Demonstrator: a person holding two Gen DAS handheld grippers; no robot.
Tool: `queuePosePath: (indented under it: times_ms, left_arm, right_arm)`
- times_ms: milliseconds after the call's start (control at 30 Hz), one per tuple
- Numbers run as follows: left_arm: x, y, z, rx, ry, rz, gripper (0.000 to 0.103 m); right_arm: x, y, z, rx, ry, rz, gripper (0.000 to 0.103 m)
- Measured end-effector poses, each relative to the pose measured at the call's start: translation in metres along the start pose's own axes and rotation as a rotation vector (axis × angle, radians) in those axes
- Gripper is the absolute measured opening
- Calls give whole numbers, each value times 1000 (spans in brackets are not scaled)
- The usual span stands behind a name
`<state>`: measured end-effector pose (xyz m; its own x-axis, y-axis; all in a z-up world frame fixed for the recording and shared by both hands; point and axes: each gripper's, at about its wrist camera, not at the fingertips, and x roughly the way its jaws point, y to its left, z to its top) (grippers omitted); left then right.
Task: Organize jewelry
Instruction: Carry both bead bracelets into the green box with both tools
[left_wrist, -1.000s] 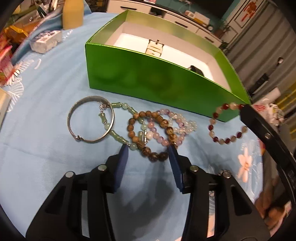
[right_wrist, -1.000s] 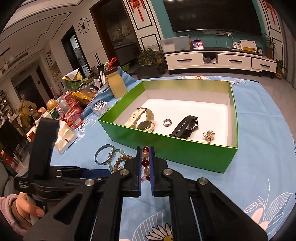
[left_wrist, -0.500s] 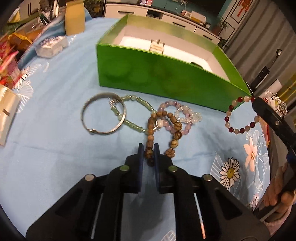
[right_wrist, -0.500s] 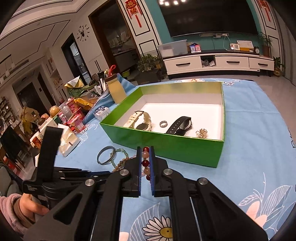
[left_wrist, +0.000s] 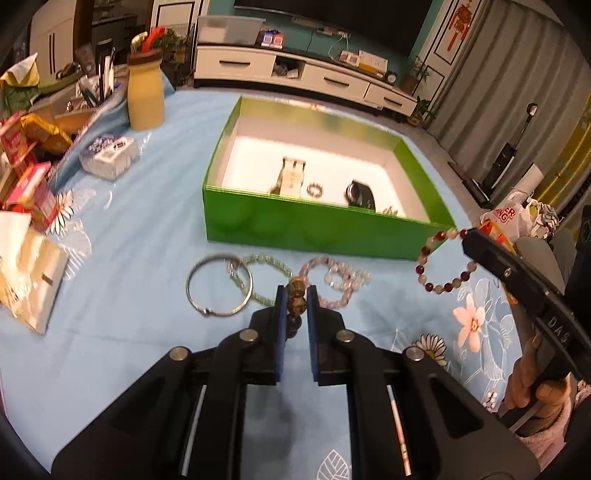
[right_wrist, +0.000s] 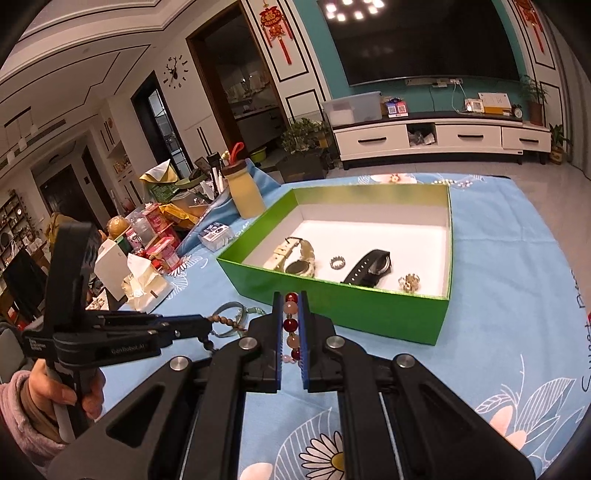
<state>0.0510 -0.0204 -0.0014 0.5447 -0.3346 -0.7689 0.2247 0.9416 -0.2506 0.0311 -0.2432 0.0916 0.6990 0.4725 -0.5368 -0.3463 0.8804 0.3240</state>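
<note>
The blue floral tablecloth (left_wrist: 140, 258) carried everything, and on it the green box (left_wrist: 314, 229) lay straight ahead of both your tools, its long side facing you across the path, so the coming move, as I judge it, had to go forward and up over that near wall. Inside it sat a cream watch (right_wrist: 299, 258), a black watch (right_wrist: 371, 266), a small ring (right_wrist: 337, 263) and a gold trinket (right_wrist: 408, 282). Your right gripper (right_wrist: 290, 325) was clamped on the red-and-white bead bracelet (left_wrist: 445, 262), which hung just off the box's right corner, so that hand looked the nearer to dropping in. Your left gripper (left_wrist: 294, 306) was closed on the brown bead bracelet (left_wrist: 296, 299), lifted above the cloth. Left behind near the box front were a silver bangle (left_wrist: 218, 286), a pale green bead strand (left_wrist: 264, 275) and a pink-and-clear bracelet (left_wrist: 334, 278), touching one another. Readable writing: "GenRobot.AI" on the left tool's body in the right view, "DAS" on the right tool's arm, and part of a Burger King bag (left_wrist: 504, 218).
</note>
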Motion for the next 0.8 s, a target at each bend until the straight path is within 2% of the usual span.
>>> queuePosePath:
  times_ms: [500,800]
  left_arm:
    - [-28,-8,54,28,-90,-49,10]
    - [-21,-15,91,54,-109,-54,10]
  right_arm:
    - [-7,10,25,-40,-39,-14,7]
    - [-1,6,47,-48,-62,-39,7]
